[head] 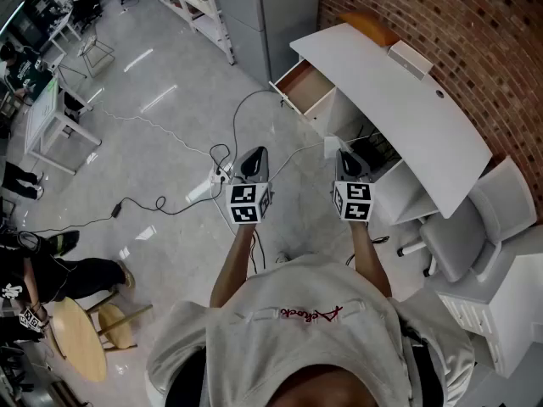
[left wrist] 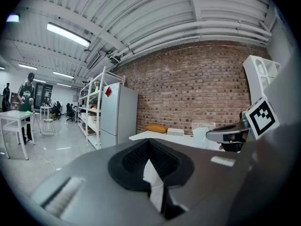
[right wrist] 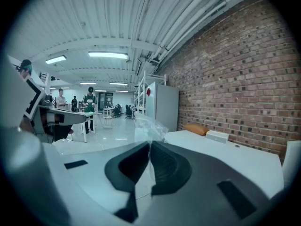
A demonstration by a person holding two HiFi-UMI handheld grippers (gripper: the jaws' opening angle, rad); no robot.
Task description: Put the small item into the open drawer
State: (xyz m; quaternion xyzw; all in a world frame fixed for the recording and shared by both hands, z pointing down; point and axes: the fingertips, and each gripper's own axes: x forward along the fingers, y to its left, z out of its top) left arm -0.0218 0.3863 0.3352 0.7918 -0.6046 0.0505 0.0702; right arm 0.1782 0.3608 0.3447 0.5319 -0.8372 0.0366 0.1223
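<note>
Between the right tongs (right wrist: 149, 145), a small clear bag (right wrist: 150, 125) sits pinched.

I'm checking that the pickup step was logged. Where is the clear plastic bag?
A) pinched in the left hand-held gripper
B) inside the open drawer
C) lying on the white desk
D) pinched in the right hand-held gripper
D: the right gripper view shows the right hand-held gripper with its jaws closed on the clear plastic bag, and the head view shows it well short of the open drawer.
</note>
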